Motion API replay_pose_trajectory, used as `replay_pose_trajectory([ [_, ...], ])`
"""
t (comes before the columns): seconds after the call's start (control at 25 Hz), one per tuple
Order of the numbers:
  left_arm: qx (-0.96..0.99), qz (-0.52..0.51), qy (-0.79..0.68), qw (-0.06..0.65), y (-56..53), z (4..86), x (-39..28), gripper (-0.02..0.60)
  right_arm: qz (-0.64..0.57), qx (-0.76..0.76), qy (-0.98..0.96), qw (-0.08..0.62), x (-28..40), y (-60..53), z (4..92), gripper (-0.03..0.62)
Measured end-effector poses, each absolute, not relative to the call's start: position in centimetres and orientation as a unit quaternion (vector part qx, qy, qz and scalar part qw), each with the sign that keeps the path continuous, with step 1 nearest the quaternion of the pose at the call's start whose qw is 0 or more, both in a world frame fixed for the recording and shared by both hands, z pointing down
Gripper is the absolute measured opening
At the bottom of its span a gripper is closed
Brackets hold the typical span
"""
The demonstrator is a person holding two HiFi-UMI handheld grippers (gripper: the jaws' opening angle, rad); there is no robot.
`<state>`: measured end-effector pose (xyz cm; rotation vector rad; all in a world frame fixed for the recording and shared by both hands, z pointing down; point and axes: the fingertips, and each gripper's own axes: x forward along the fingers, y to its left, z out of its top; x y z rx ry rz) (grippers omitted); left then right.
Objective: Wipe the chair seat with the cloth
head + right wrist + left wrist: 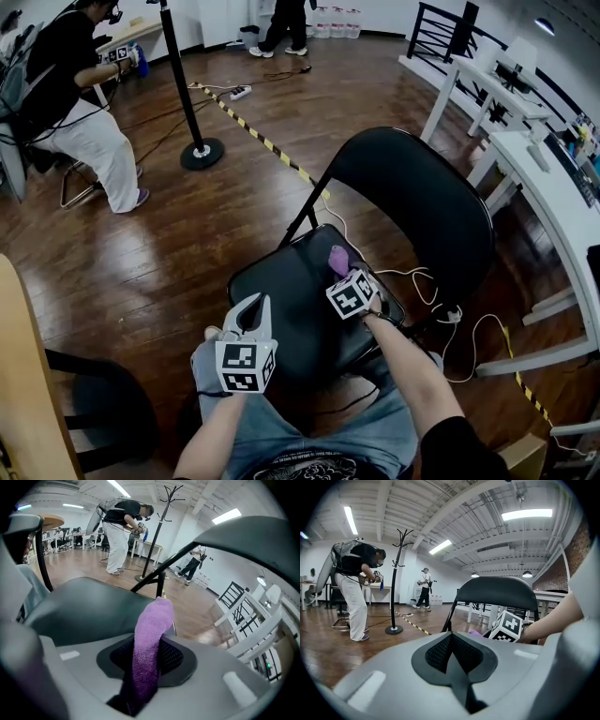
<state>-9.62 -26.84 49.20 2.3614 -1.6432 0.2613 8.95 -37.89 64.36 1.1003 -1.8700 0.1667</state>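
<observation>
Between the jaws of the right tool [342,273], clamped tight on it, sits a purple cloth [150,632], its free end sticking out past the tips over the black chair seat [286,295]. Left of that tool, near the seat's front edge, the left tool [451,654] hovers, jaws pressed together on nothing.
</observation>
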Motion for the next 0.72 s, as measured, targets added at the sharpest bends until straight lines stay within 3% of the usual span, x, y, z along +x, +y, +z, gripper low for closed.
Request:
replay_pose_trajectory([
  [0.72, 0.797, 0.082, -0.583, 0.136, -21.6, 49.5, -12.0, 0.003, 0.086, 0.368, -0.83, 0.41, -5.6, -28.6, 63.5, 0.101],
])
